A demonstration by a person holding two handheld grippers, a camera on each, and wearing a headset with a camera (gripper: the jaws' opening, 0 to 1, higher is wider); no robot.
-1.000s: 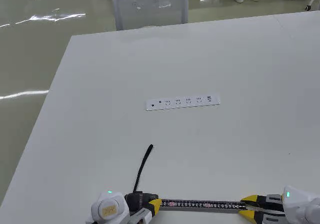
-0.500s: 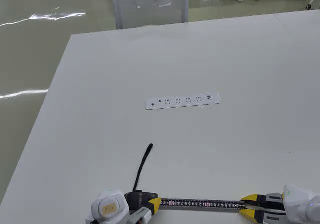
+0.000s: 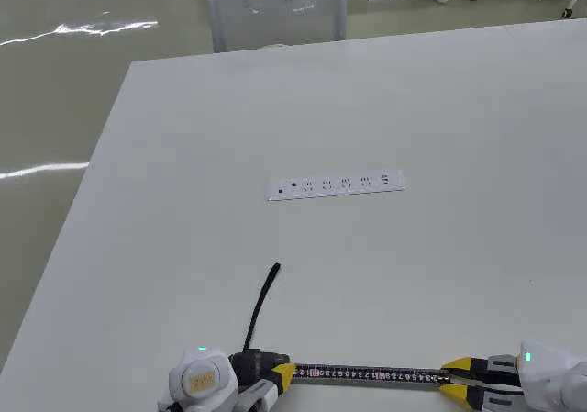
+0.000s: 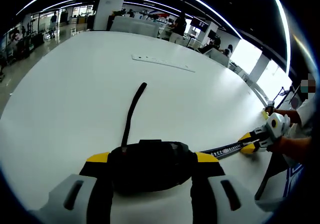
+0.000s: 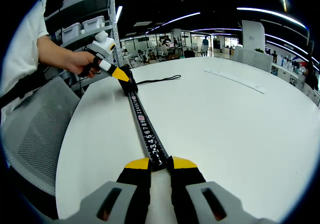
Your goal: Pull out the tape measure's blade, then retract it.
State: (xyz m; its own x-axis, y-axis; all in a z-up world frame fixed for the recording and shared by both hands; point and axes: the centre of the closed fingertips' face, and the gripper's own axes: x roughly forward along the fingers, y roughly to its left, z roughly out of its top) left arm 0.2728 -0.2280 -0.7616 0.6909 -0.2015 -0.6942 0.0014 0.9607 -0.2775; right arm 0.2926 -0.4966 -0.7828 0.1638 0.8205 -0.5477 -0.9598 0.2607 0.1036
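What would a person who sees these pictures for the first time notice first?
The black tape blade, stretched straight along the near edge of the white table: the left hand-held gripper holds the case and the right hand-held gripper pinches the blade's end. Beyond them a white power strip lies mid-table.

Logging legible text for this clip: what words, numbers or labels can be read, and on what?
"3 4 5 6 7 8 9": on the tape blade, by the right tongs; farther numerals are blurred.
No text visible on the tape measure case.
Markings on the power strip: too small to read.
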